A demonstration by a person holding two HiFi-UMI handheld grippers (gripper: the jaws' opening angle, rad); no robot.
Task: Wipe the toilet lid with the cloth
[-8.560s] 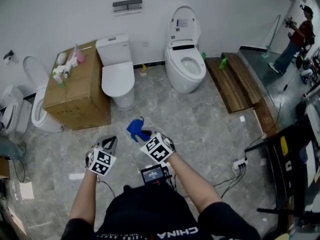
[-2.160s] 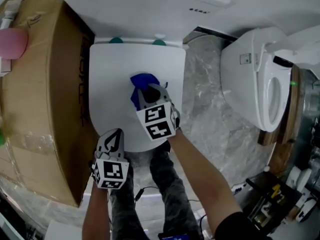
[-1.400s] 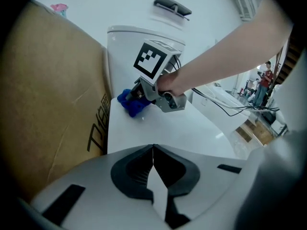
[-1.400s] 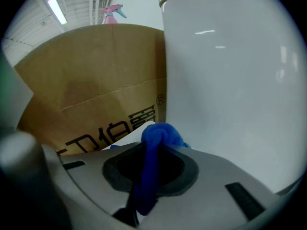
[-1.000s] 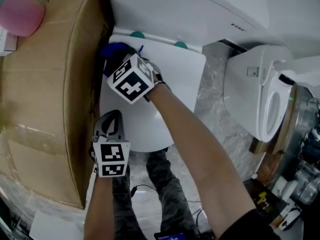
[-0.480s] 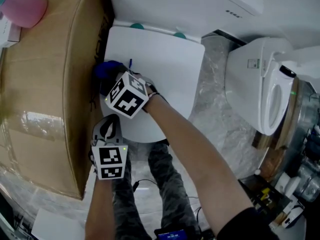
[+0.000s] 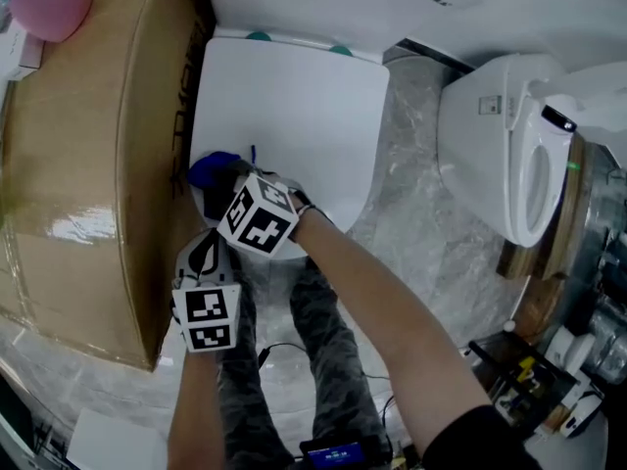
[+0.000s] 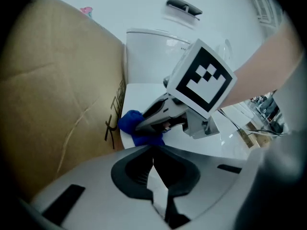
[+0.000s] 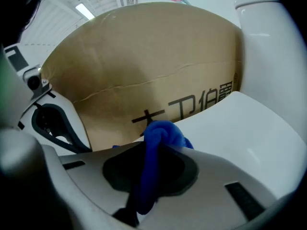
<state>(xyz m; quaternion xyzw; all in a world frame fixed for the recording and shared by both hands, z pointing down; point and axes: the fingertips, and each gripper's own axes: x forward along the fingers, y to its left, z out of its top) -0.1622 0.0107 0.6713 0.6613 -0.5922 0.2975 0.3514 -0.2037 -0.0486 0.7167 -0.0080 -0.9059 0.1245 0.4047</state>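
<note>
The right gripper [image 9: 146,153] has its fingers [image 8: 152,115] clenched on a crumpled blue fabric cloth [image 9: 162,132], which runs up between them as a narrow fold and bunches into a rounded wad past the tips. That wad rests on the white plastic toilet lid [image 7: 294,116] at its left edge, toward the front corner, just beside the printed side of the large brown cardboard box [image 7: 88,164] that stands against the toilet. The lid is down, with the white ceramic cistern [image 8: 153,51] behind its back edge. The left gripper [image 7: 203,249] sits just behind the right one, near the lid's front left rim; its fingers are pressed fully together with nothing between them, and whether they touch the rim cannot be told. A second white toilet [image 7: 509,164] stands well apart past the lid's right edge, across the grey marbled tile floor [image 7: 421,233].
</note>
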